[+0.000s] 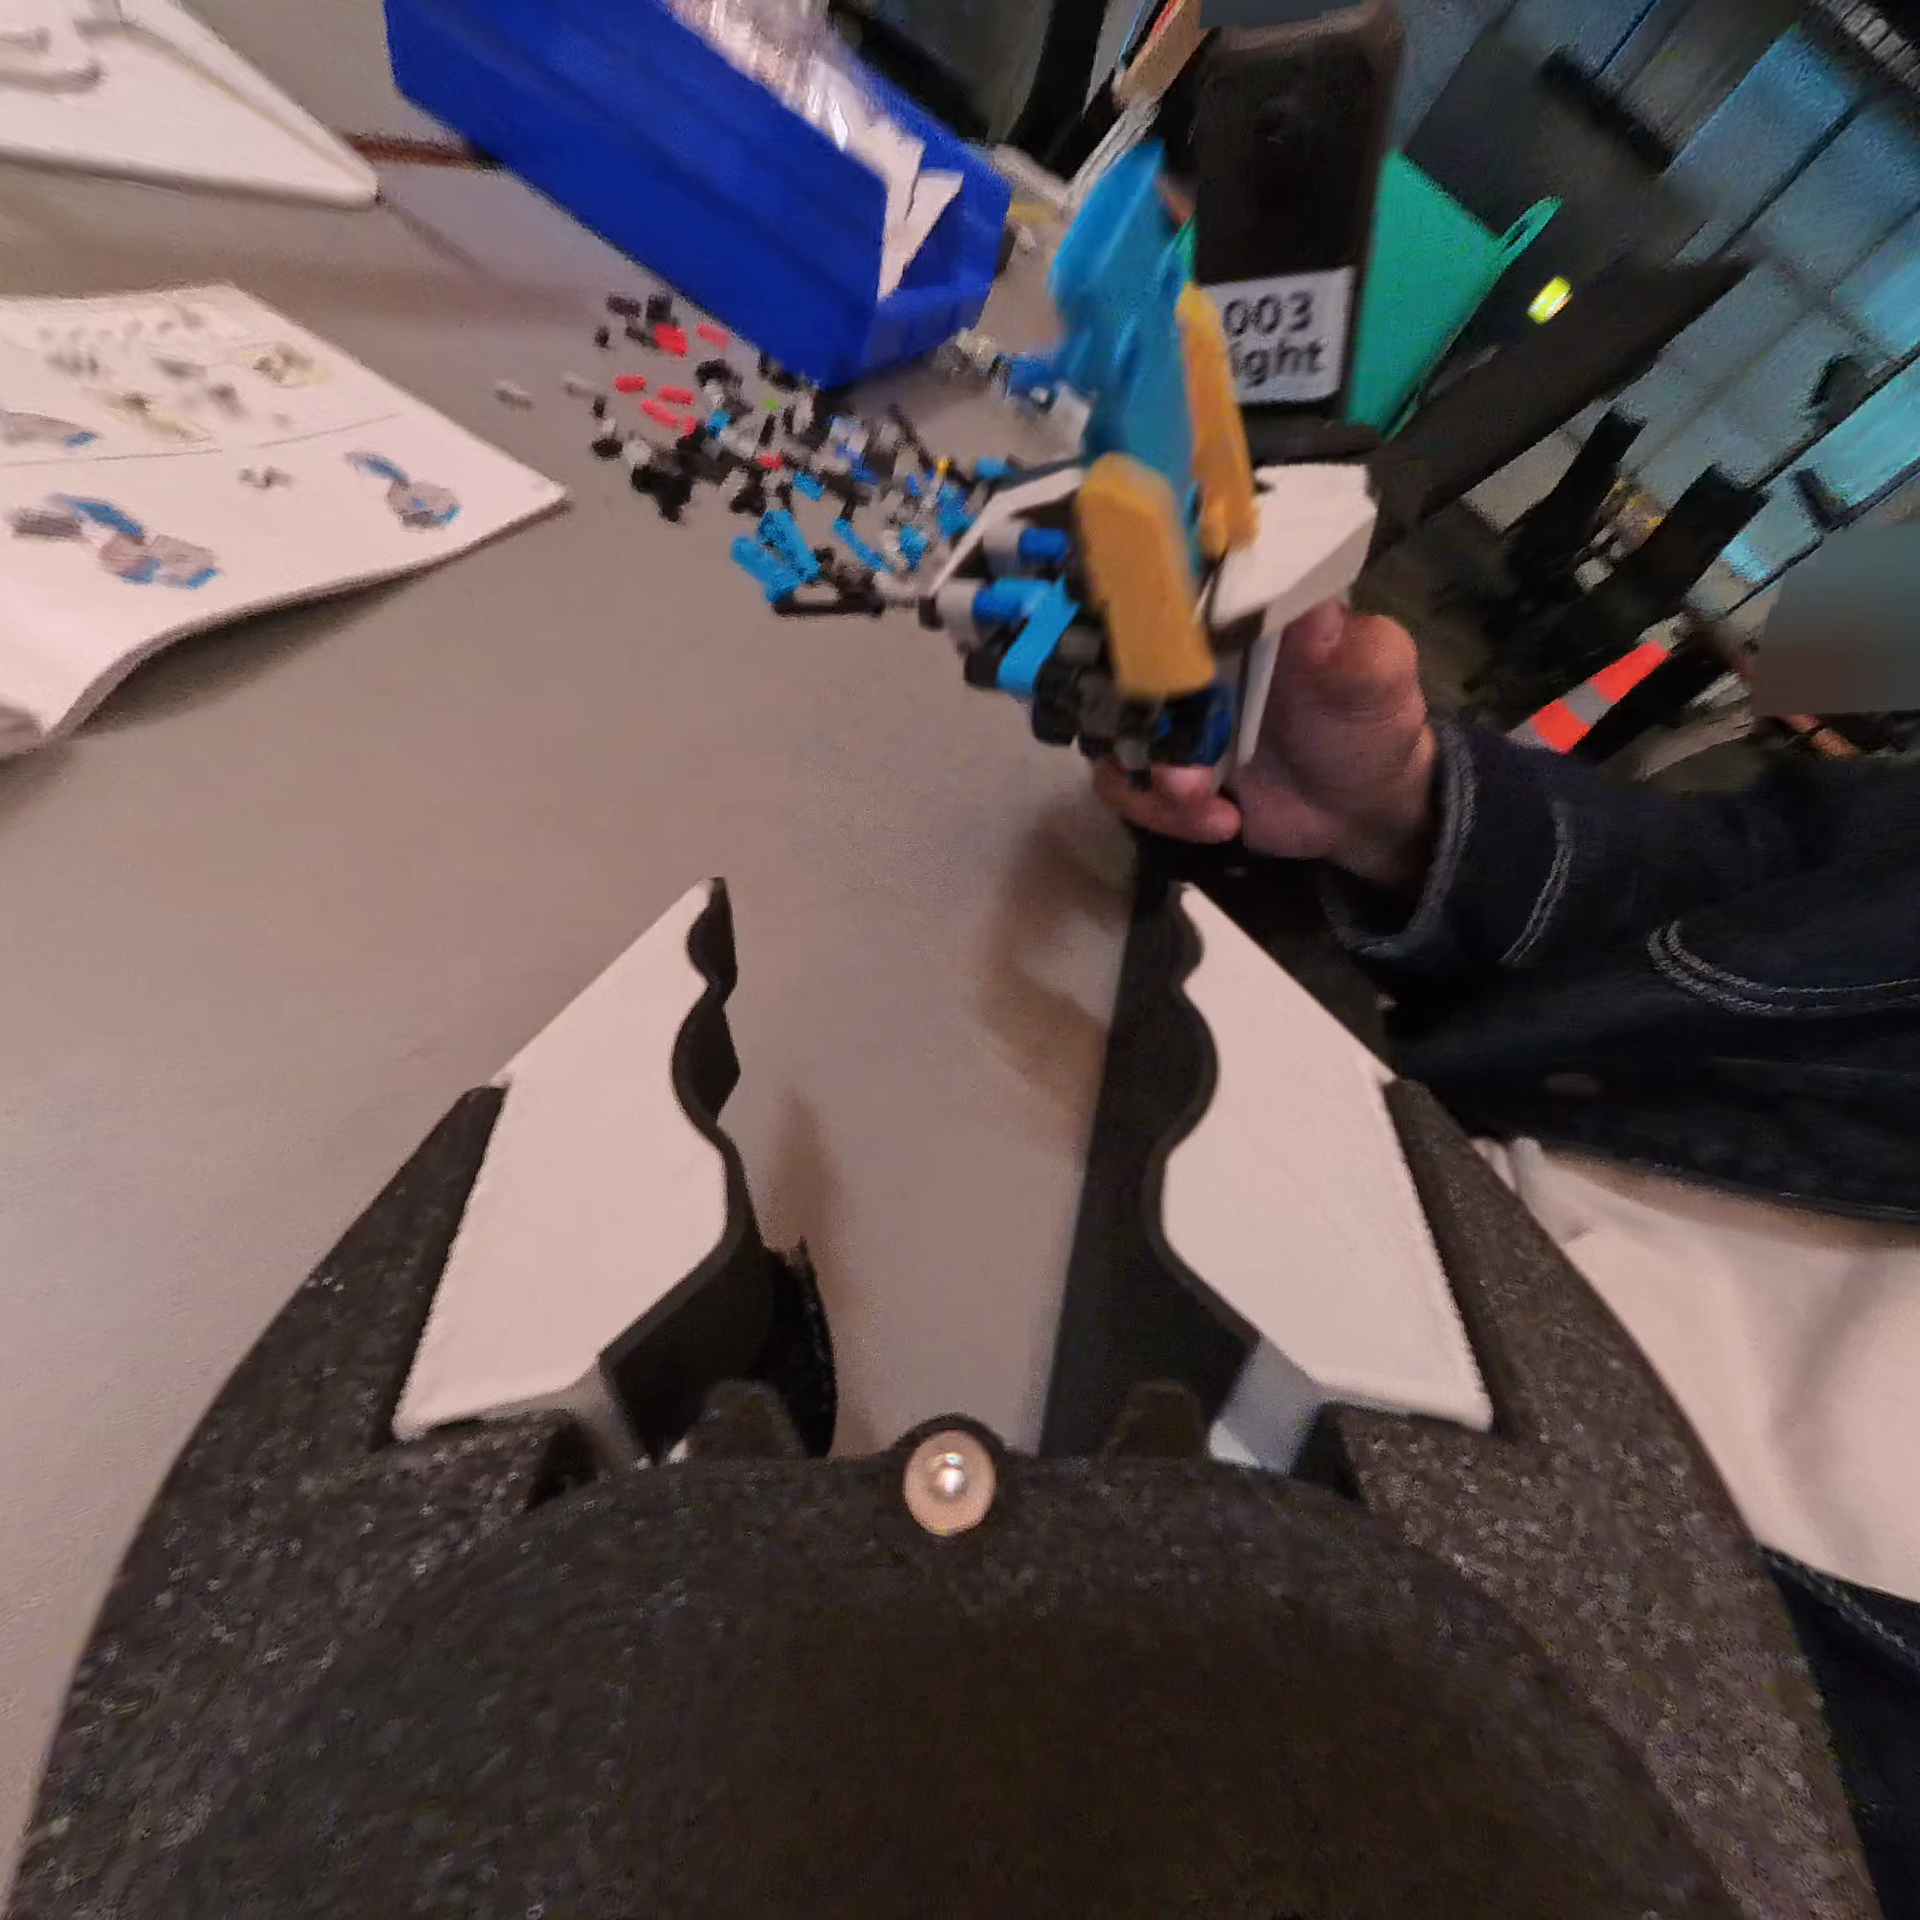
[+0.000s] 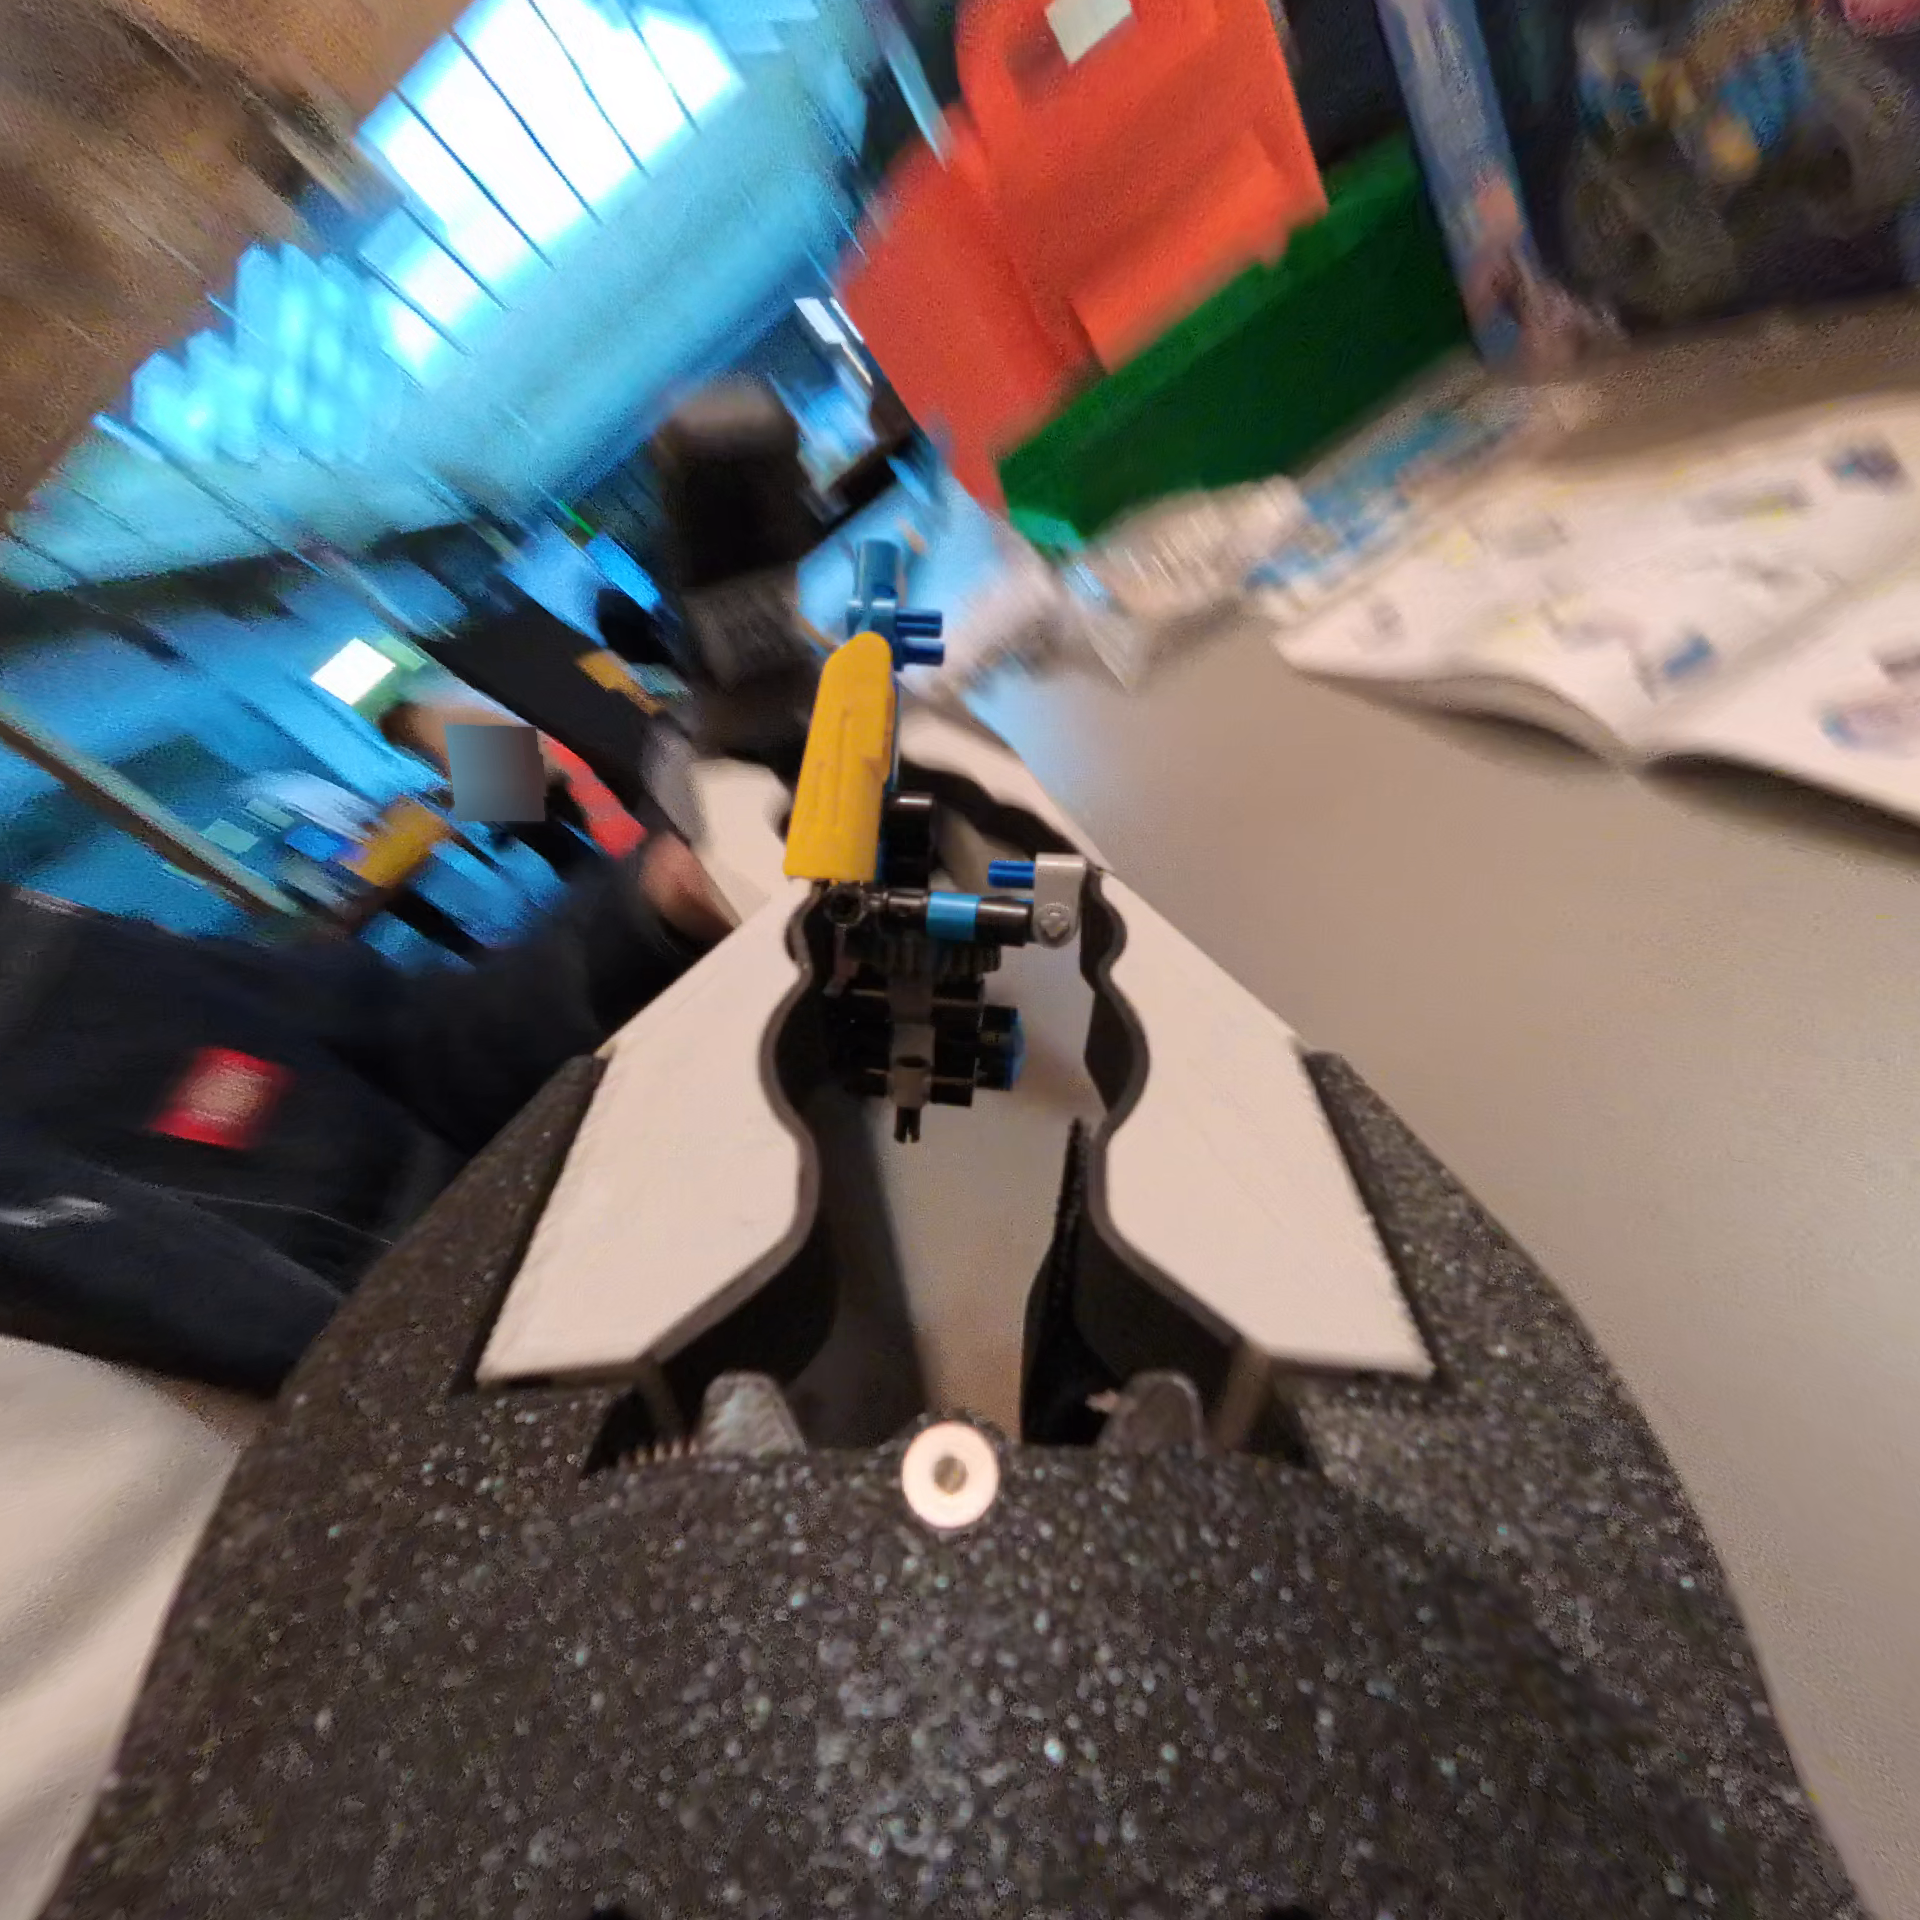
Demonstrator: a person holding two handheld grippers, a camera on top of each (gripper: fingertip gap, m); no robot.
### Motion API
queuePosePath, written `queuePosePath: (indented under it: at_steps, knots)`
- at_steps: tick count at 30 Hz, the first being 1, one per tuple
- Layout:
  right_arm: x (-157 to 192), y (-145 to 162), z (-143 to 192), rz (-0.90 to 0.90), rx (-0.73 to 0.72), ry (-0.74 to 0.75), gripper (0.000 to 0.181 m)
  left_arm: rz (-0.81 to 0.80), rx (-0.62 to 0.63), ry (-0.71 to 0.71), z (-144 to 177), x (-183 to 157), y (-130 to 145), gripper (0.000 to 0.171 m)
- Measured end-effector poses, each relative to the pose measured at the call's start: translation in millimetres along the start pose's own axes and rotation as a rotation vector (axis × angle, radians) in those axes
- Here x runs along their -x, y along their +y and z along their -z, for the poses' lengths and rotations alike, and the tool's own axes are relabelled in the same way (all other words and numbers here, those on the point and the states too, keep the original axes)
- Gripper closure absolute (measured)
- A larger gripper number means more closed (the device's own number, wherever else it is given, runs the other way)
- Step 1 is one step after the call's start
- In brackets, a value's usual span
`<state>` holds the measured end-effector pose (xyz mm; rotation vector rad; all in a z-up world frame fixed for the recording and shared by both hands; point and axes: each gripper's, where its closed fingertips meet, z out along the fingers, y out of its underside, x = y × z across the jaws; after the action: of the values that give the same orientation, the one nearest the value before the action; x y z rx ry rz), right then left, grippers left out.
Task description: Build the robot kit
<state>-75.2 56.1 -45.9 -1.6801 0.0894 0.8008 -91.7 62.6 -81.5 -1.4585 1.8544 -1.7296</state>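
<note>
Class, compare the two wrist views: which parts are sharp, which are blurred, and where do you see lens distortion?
Left wrist view: the left gripper is fairly sharp; the brick model, loose bricks and blue bin are motion-blurred. Right wrist view: the right gripper and the model are crisp; the background and instruction booklet are streaked. Both views bend straight edges near the borders.

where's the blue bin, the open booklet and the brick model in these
blue bin (image 1: pixel 665 166), left wrist view, on its long side wall
open booklet (image 1: pixel 208 468), left wrist view, on the facing page
brick model (image 2: pixel 842 769), right wrist view, on its yellow piece
</note>
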Motion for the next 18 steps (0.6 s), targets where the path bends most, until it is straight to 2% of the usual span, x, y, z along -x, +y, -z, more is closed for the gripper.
queuePosePath:
  at_steps: [3,6,7,10,14,18]
  knots:
    - [39.8,-30.0,-3.7,0.092,-0.154,-0.173,0.135,-0.018,-0.144,0.117,-3.1,-32.7,-22.8,0.080]
    - [49.1,-33.2,-21.6,0.111,-0.203,-0.205,0.135,-0.012,-0.245,0.229,-6.2,-58.3,-43.1,0.080]
    - [53.0,-33.4,-25.6,0.084,-0.212,-0.248,0.135,-0.005,-0.266,0.245,-6.6,-60.3,-46.7,0.085]
    - [55.2,-31.8,-29.5,0.105,-0.210,-0.262,0.134,-0.008,-0.320,0.293,4.0,-62.5,-53.6,0.121]
    - [44.9,-25.1,-30.2,0.128,-0.172,-0.216,0.134,-0.019,-0.300,0.282,9.3,-56.9,-49.0,0.124]
    - [48.7,-16.1,-29.8,0.121,-0.080,-0.262,0.134,-0.141,-0.216,0.207,9.3,-54.4,-39.1,0.125]
